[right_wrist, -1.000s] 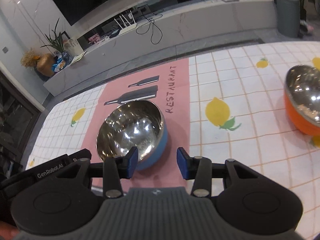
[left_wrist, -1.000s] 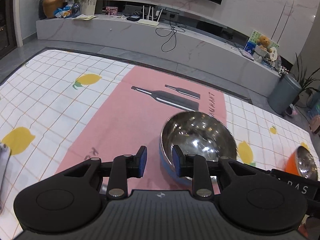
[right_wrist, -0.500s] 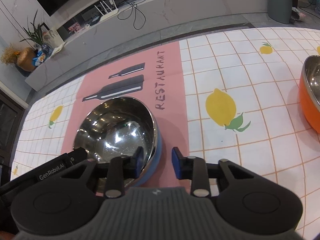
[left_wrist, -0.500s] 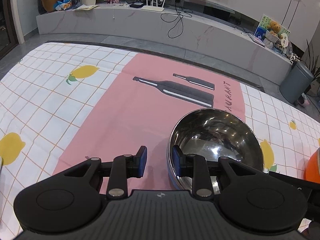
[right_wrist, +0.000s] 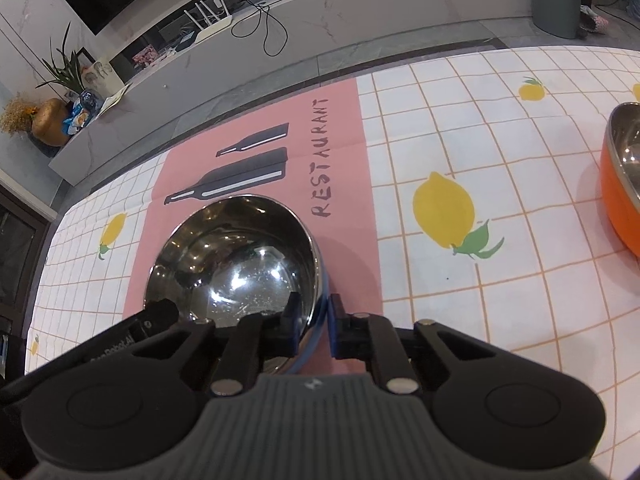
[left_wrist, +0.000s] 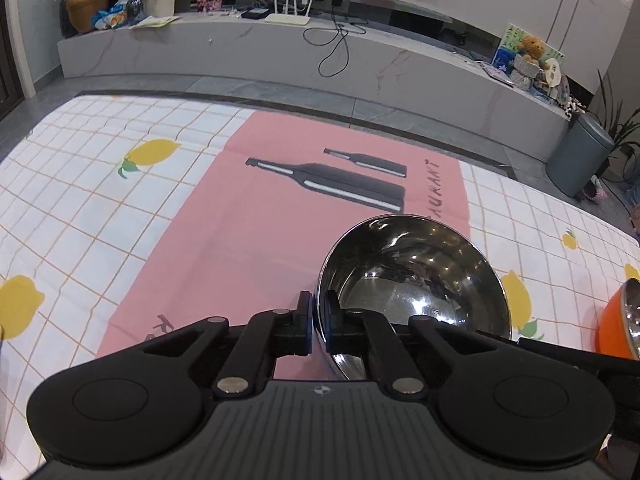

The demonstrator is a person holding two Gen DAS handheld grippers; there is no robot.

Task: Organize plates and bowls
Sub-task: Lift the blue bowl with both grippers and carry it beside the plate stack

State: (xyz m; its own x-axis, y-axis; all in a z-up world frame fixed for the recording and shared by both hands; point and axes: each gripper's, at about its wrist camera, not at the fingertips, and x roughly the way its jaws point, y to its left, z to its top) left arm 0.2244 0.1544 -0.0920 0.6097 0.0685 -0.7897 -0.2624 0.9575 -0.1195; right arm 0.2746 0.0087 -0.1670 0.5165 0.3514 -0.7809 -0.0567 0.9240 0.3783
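My left gripper (left_wrist: 319, 322) and right gripper (right_wrist: 313, 322) each pinch the blue bowl (right_wrist: 236, 264) — round, mirror-steel inside — by opposite rims.

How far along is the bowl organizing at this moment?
Nothing looks stacked yet. In hand: both the left gripper and right gripper pinch opposite rims of the blue bowl. Left: the orange bowl sits apart, to the right.

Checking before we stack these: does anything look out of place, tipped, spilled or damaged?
Nothing looks spilled or damaged. One oddity: both tongs grip the same blue bowl, the left tongs on its left rim, the right tongs on its right rim. The orange bowl sits apart, upright.
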